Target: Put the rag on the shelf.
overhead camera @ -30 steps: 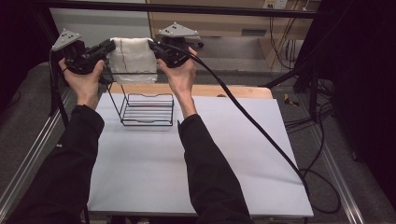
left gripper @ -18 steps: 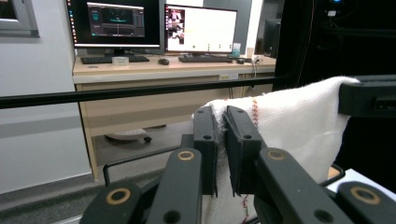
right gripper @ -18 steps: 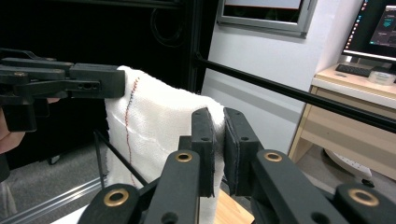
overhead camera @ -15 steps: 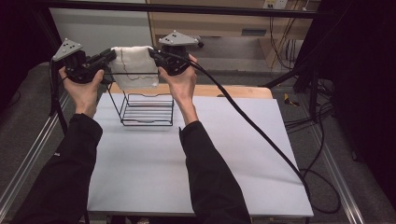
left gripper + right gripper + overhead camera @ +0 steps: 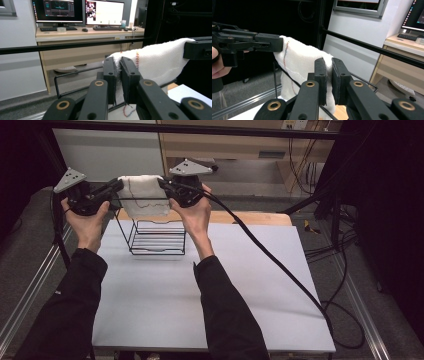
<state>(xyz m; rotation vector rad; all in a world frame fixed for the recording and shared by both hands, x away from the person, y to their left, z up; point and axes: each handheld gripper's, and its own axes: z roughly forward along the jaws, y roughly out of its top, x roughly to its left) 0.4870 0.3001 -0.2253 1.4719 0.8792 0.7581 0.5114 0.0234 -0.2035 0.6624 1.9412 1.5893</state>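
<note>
White knitted cloth [image 5: 142,195] with red-and-blue stitched edging: you're holding it up by both ends, stretched over the top rail of the black wire rack [image 5: 156,235].

Near to far:
- Your forearms in dark sleeves come in from the bottom edge over the white table top [image 5: 165,315], bare on the near half.
- Black wire rack stands upright at the far-left part of the table, between your two hands. Its slatted floor looks bare.
- Your left gripper [image 5: 119,185] is clamped on the cloth's left end; in the left gripper view the jaws pinch a frayed edge between the pads, cloth [image 5: 160,62] running off to the other gripper's jaw at upper right.
- Your right gripper [image 5: 162,185] is clamped on the right end; the right gripper view shows a fold of cloth [image 5: 299,65] squeezed between the jaws, with the left gripper's black jaw touching the far end.
- Cloth hangs down behind the top rail, lower hem above the rack floor.
- Beyond the table: wooden desk [image 5: 82,33] with two lit monitors [image 5: 82,11], keyboards and a mouse.
</note>
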